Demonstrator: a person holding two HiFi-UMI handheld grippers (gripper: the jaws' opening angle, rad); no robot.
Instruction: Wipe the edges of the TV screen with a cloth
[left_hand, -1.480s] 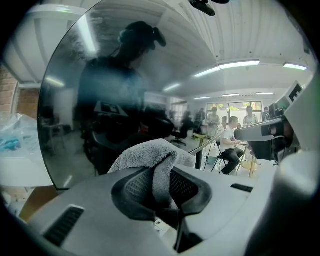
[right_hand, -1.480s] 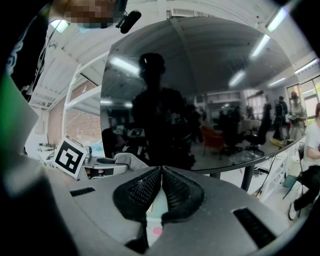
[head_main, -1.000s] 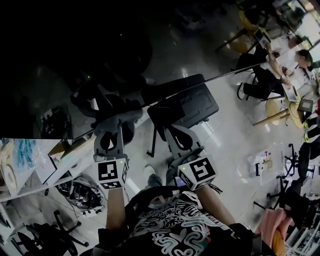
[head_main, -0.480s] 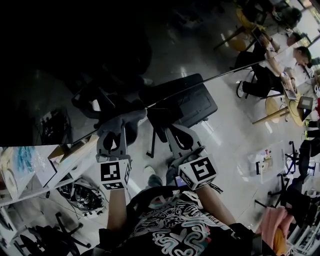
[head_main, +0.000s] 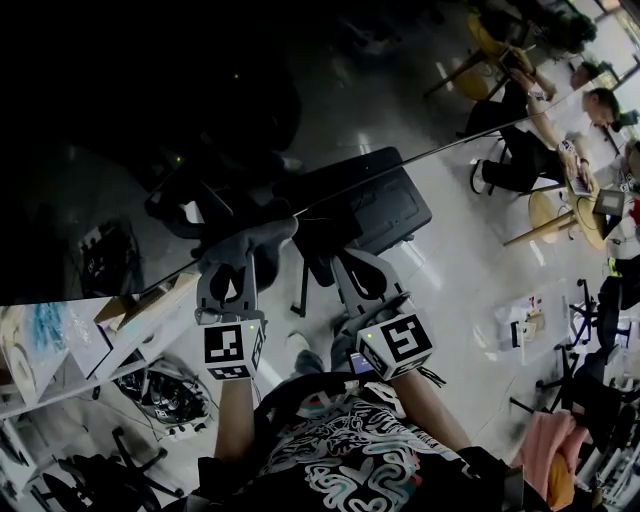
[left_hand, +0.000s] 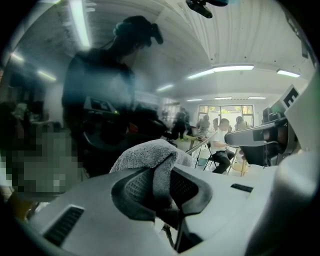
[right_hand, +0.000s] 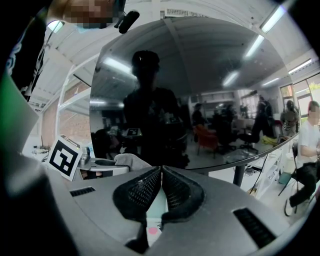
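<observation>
Holding a grey cloth (left_hand: 150, 152) up at the lower edge of the TV screen (head_main: 150, 120).
The left gripper (left_hand: 162, 177) is clamped on the cloth, which bunches between its jaws and spills over their tips, right where the dark, reflective glass ends at the bottom rim. The right gripper (right_hand: 161, 172) sits just beside it on the right, its jaws pressed together with nothing between them, pointing at the same edge. The cloth lies to its left, apart from it.

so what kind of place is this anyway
Probably a shared office or lab workspace: people sit by a round table, a black chair stands nearby, and strip lights line the ceiling.
</observation>
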